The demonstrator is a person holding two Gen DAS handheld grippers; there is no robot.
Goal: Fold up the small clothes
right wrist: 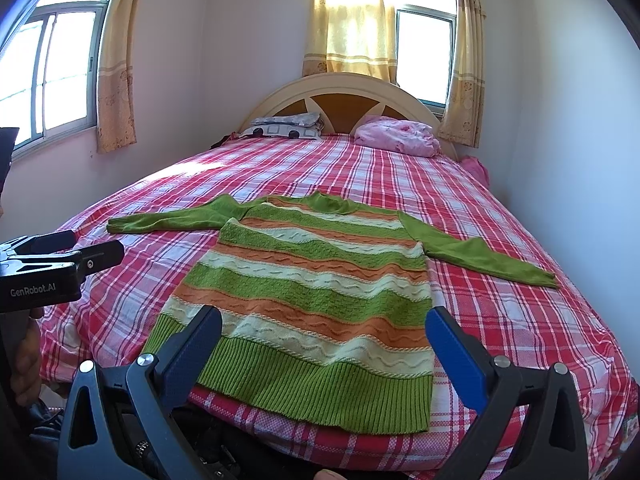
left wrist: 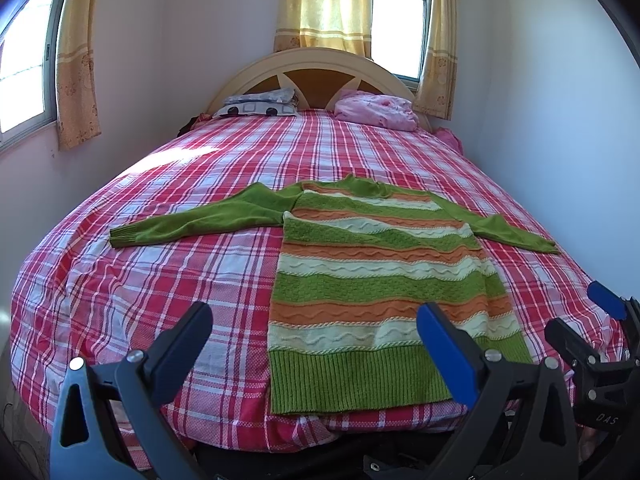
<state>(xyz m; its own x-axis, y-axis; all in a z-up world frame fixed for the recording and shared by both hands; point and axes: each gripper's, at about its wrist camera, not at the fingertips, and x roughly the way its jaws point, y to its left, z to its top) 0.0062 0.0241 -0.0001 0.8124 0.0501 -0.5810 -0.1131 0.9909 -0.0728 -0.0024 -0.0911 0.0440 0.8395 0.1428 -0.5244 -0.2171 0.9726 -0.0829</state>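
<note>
A knitted sweater (left wrist: 376,280) (right wrist: 312,280) with green, orange and cream stripes lies flat, front up, on the bed's red plaid sheet (left wrist: 160,280) (right wrist: 500,320). Both green sleeves are spread out sideways and the ribbed hem is nearest me. My left gripper (left wrist: 314,314) is open just short of the hem's left corner, holding nothing; it also shows from the side as the left gripper (right wrist: 94,243) in the right wrist view. My right gripper (right wrist: 324,317) hangs open over the hem, empty, and appears as the right gripper (left wrist: 584,316) at the edge of the left wrist view.
A patterned pillow (left wrist: 260,106) and a bundled pink blanket (left wrist: 376,110) lie at the curved headboard (left wrist: 320,60). Walls run close along both sides of the bed, with curtained windows (right wrist: 424,52) behind and to the left. A hand (right wrist: 28,352) holds the left gripper's handle.
</note>
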